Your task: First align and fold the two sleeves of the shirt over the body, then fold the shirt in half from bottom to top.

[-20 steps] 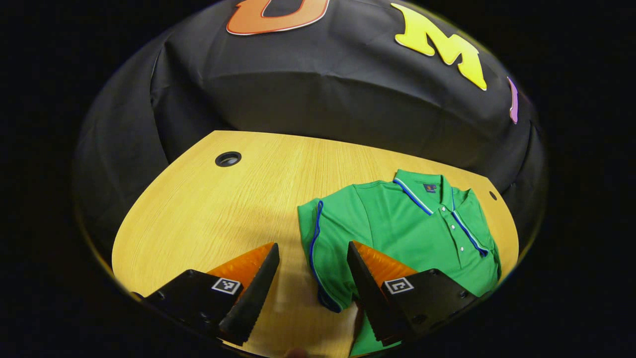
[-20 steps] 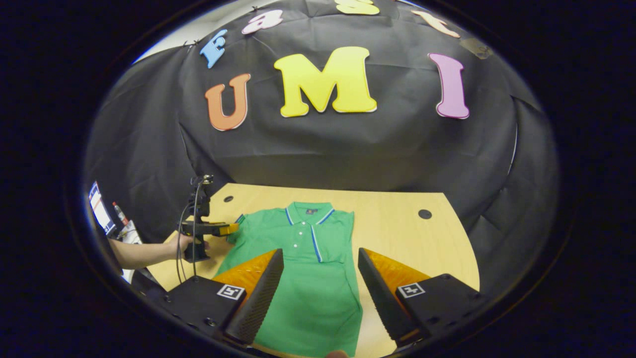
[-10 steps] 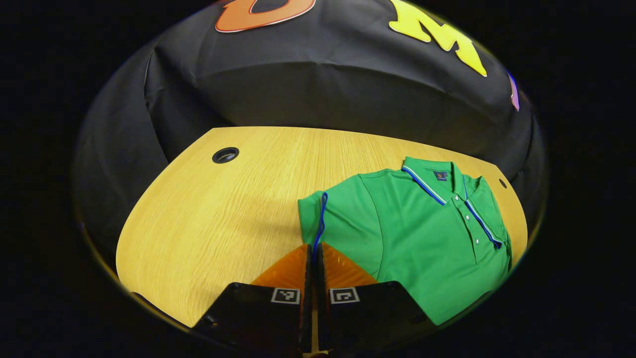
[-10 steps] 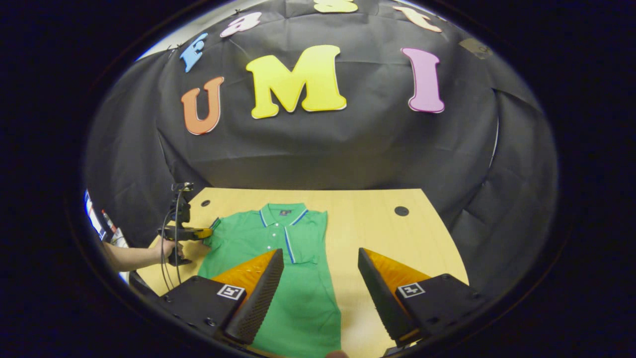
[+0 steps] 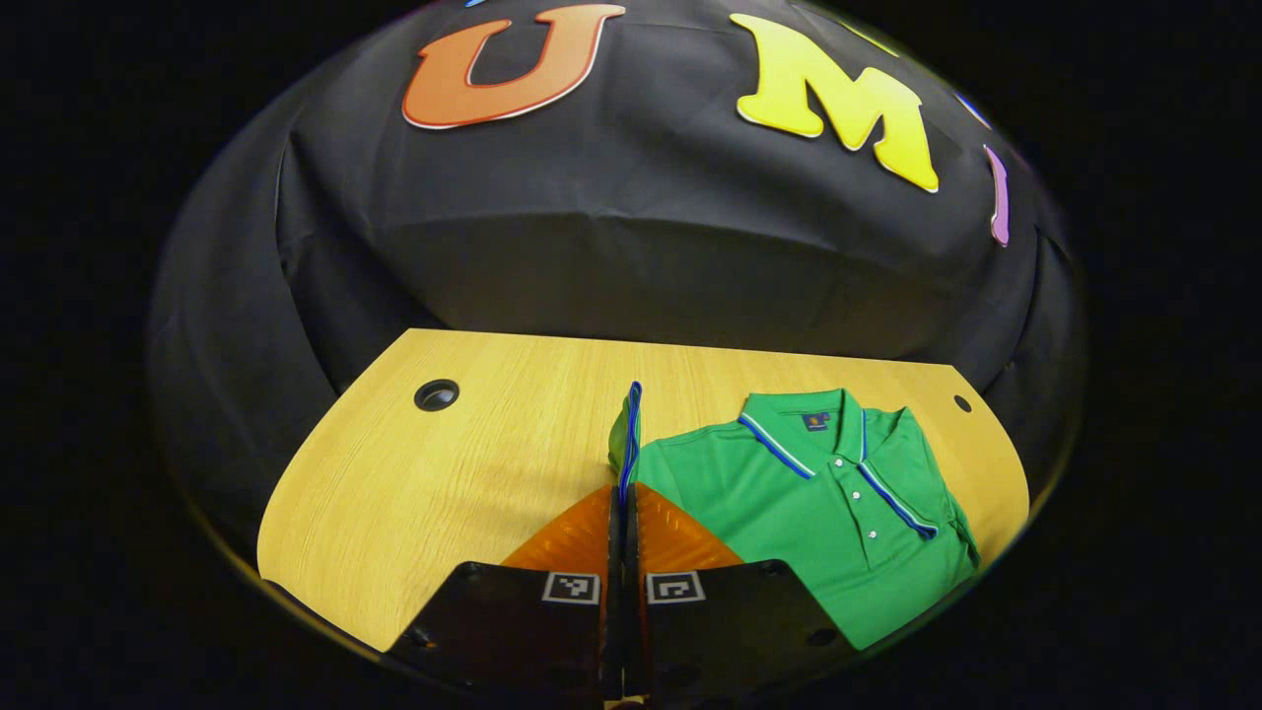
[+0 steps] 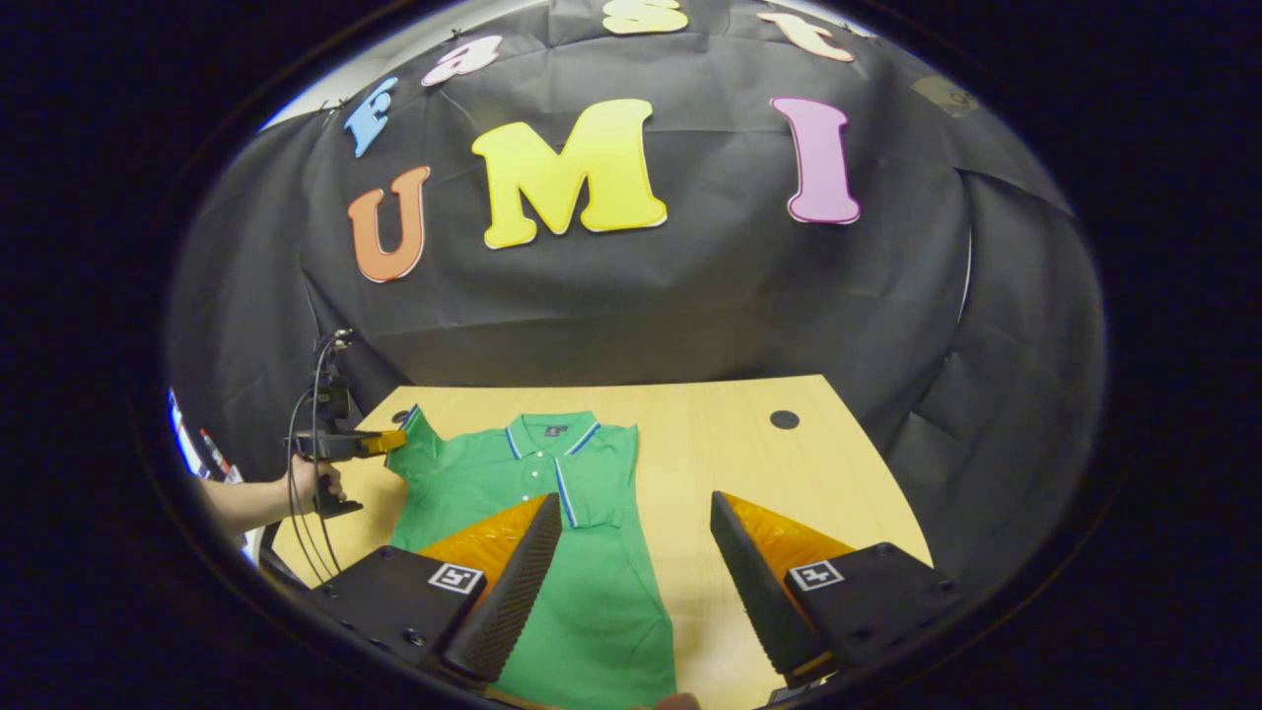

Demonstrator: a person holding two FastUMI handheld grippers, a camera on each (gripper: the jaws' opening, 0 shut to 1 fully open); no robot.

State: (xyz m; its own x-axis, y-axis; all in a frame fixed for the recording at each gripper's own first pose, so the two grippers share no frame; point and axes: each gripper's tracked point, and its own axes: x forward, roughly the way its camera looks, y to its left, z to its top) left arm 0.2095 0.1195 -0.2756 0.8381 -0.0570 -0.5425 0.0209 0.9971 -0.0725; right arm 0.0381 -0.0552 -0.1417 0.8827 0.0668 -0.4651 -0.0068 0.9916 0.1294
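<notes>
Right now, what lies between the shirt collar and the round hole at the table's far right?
Bare tabletop: nothing between the collar and the hole, in the right gripper view.

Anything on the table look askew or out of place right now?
Nothing damaged or spilled. The one oddity is expected: the shirt's sleeve stands up off the table, pinched in the shut left gripper. The opposite sleeve looks already folded over the body. The right gripper hovers open above the shirt.

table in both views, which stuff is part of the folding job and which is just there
Job: green polo shirt with blue trim; its lifted sleeve; left tool pinching it; open right tool.

Just there: wooden table; round cable hole.
</notes>
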